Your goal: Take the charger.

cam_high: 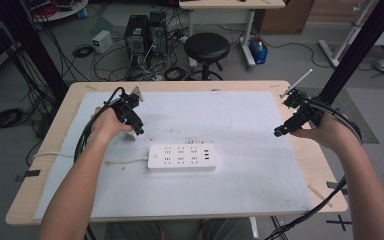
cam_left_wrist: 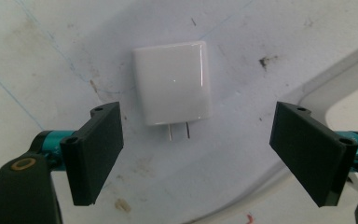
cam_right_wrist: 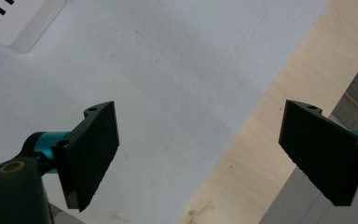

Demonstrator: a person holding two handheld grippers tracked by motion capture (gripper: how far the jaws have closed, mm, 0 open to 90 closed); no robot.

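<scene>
While the right gripper (cam_right_wrist: 200, 154) is idling wide open over the table edge (cam_right_wrist: 261, 154), the left gripper (cam_left_wrist: 196, 149) is hovering spread around the white charger (cam_left_wrist: 172, 81), upper centre, presumably to grasp it.

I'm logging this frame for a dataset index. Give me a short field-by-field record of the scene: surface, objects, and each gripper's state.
surface: white mat on a wooden table
power strip: white power strip lying flat mid-mat, cord running off to the person's left
charger: white charger lying flat on the mat, two prongs pointing toward the left gripper
left gripper: left gripper open, jaws either side of the charger, not touching it
right gripper: right gripper open, empty, over the mat's right edge
</scene>
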